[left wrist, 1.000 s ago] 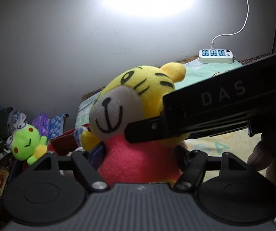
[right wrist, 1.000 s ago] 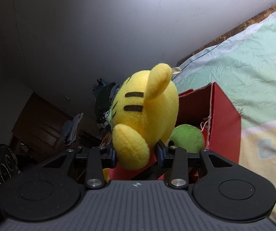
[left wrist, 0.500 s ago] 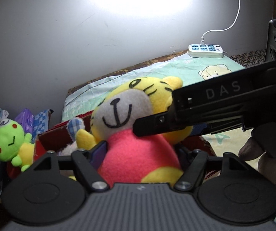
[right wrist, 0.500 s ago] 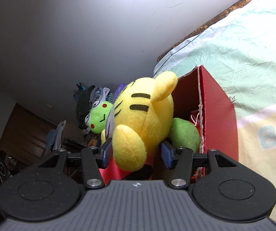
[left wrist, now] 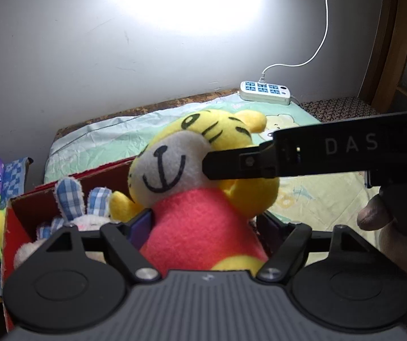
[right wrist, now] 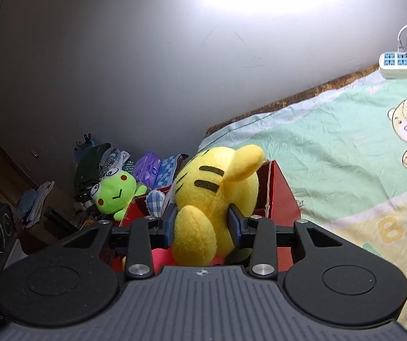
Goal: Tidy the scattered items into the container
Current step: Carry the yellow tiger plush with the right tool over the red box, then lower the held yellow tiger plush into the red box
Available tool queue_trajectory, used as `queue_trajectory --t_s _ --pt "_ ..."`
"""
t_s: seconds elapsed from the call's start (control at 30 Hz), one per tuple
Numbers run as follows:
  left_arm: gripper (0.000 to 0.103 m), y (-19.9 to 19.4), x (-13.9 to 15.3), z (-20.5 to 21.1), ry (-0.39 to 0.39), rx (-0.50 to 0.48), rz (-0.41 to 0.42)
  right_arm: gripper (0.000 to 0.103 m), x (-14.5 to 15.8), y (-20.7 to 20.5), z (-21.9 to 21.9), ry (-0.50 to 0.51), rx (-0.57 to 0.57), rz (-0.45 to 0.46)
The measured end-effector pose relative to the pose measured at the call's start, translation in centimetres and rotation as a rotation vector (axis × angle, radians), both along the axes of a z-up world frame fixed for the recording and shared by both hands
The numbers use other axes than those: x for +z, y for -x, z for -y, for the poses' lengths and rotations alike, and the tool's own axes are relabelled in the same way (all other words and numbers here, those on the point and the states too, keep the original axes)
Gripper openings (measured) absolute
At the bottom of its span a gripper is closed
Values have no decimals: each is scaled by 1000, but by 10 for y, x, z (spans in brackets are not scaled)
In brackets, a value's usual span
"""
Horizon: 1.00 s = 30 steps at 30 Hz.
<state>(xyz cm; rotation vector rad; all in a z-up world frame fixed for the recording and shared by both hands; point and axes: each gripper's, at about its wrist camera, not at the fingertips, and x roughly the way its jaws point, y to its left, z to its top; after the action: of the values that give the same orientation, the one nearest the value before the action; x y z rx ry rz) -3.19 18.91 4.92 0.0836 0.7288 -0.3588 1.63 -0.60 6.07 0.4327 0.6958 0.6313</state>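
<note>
While our left tongs (left wrist: 204, 224) pinch the tiger plush (left wrist: 200, 170) by its red body, our right tongs (right wrist: 202, 221) squeeze its yellow head from behind. We hold it over the red box (right wrist: 281, 199) on the bed (right wrist: 331, 153), where a checked-eared bunny plush (left wrist: 81, 207) already lies. A green frog plush (right wrist: 114, 190) sits beyond the box.
</note>
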Motion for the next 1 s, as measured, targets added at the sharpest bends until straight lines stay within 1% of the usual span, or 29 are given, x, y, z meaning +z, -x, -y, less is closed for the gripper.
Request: queue_trajectory --t_s 0.07,0.17,0.27,0.33,0.37,0.43,0.57,0.73,0.9,0.97,1.0 --pt "78 0 2 5 24 -29 12 39 11 4 1 29 -23 25" --pt "78 -3 -3 8 74 -66 8 39 21 5 -3 114 -55 40" --pt "78 -14 -20 2 136 -87 -31 38 16 4 -16 214 -68 57" --pt "82 -18 -30 -4 152 -88 -37 37 10 3 -26 251 -57 73" --pt "82 -18 -32 -6 155 -83 -34 37 8 2 -31 260 -48 85" --pt "82 -18 -33 -13 153 -68 -31 36 3 -3 -40 267 -34 87" --pt "84 -18 -35 -28 110 -23 -13 35 -6 -13 -48 245 -6 53" --pt "85 -22 -40 -30 87 3 -7 35 -10 -13 -62 330 -5 83" --pt "85 -18 -41 -10 46 -29 21 35 -14 -21 -50 383 -21 50" --pt "85 -18 -40 -4 28 -49 34 35 -9 -18 -41 362 -25 45" --pt "85 -14 -35 -1 35 -60 43 34 -3 -15 -38 350 -26 52"
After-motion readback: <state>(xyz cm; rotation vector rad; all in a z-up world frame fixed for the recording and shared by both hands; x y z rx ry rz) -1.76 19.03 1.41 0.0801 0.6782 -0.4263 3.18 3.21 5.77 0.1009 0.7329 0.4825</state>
